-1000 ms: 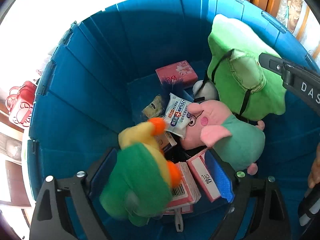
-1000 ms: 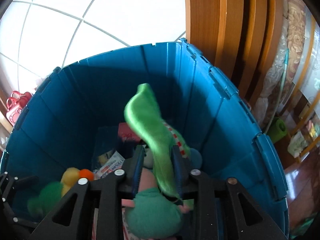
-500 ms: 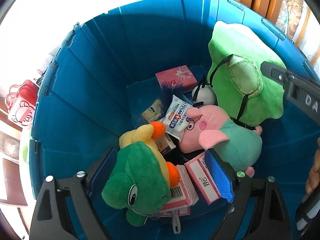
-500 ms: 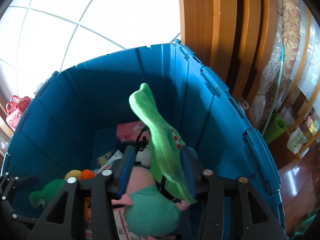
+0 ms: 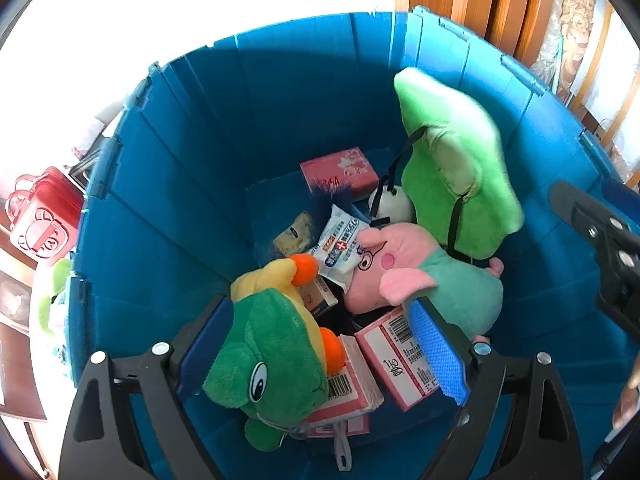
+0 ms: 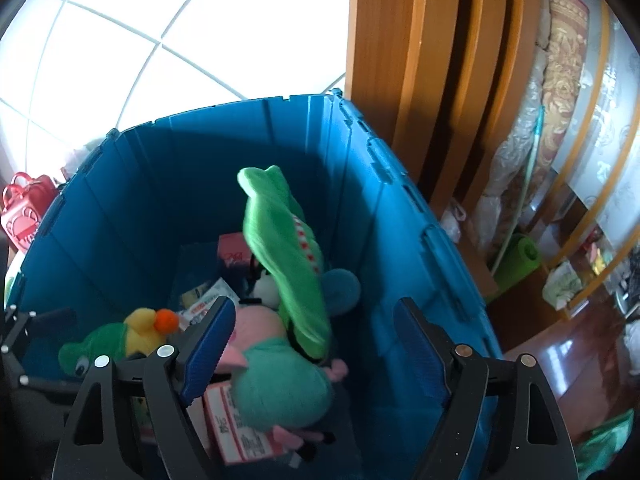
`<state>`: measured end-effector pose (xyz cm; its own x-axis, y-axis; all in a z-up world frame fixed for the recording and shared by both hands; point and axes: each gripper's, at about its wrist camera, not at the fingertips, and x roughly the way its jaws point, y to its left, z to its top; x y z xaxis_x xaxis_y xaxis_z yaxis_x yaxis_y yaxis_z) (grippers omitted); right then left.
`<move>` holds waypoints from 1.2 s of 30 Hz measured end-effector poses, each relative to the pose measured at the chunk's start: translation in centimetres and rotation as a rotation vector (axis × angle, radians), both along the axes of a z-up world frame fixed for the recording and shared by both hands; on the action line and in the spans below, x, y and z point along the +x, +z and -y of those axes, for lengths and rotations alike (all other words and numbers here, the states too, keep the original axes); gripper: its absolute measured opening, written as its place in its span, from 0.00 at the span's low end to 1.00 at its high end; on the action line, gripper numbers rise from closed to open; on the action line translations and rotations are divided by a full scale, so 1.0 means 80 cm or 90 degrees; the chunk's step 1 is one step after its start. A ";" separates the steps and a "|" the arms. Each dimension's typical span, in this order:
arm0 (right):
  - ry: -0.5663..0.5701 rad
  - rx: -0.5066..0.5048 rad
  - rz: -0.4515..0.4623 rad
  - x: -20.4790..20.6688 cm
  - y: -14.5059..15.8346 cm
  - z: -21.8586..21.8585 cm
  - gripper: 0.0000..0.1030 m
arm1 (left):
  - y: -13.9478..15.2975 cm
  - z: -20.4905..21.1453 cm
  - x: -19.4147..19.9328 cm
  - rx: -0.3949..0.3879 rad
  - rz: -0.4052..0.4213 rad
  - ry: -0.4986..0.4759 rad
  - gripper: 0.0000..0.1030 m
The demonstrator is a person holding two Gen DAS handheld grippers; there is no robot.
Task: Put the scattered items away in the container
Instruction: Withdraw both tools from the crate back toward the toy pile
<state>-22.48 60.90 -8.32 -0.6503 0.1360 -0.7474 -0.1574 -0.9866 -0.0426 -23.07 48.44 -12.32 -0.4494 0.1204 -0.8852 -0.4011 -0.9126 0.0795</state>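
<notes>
A deep blue bin (image 5: 160, 220) (image 6: 120, 200) holds the gathered items. My left gripper (image 5: 320, 344) stands open above a green frog plush (image 5: 276, 356) that lies loose on pink boxes (image 5: 400, 360). Beside it rests a pink pig plush (image 5: 420, 276) (image 6: 280, 380). A flat green plush (image 5: 452, 160) (image 6: 284, 248) leans on the bin's right wall. My right gripper (image 6: 312, 340) hovers over it with jaws opening; the plush's lower end shows between the pads, which do not touch it. One of its fingers (image 5: 592, 224) reaches into the left wrist view.
A pink tissue pack (image 5: 340, 172) and a white wipes pack (image 5: 340, 244) lie on the bin floor. A red bag (image 5: 40, 216) stands outside to the left. Wooden furniture (image 6: 420, 80) and a rolled green mat (image 6: 520, 260) flank the bin's right.
The right jaws spread and let go of the flat green plush, and the gripper drew back and up. The frog plush dropped from the left gripper and settled on the boxes.
</notes>
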 end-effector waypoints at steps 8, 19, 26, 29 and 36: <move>0.007 0.013 -0.021 0.039 0.028 0.010 0.82 | 0.039 0.019 0.030 0.050 -0.034 -0.011 0.89; 0.030 0.029 -0.080 0.097 0.066 0.047 1.00 | 0.086 0.067 0.089 0.111 -0.087 -0.016 0.89; 0.030 0.013 -0.105 0.132 0.076 0.068 1.00 | 0.105 0.101 0.123 0.140 -0.128 -0.024 0.91; 0.027 0.001 -0.118 0.149 0.079 0.079 1.00 | 0.108 0.117 0.136 0.150 -0.150 -0.021 0.96; 0.007 0.002 -0.151 0.193 0.079 0.110 1.00 | 0.116 0.169 0.161 0.185 -0.193 -0.008 0.98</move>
<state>-7.02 52.11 -2.02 -0.8089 0.1299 -0.5734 -0.1519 -0.9883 -0.0096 -10.19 34.94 -3.05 -0.6810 0.3533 -0.6414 -0.4108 -0.9094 -0.0648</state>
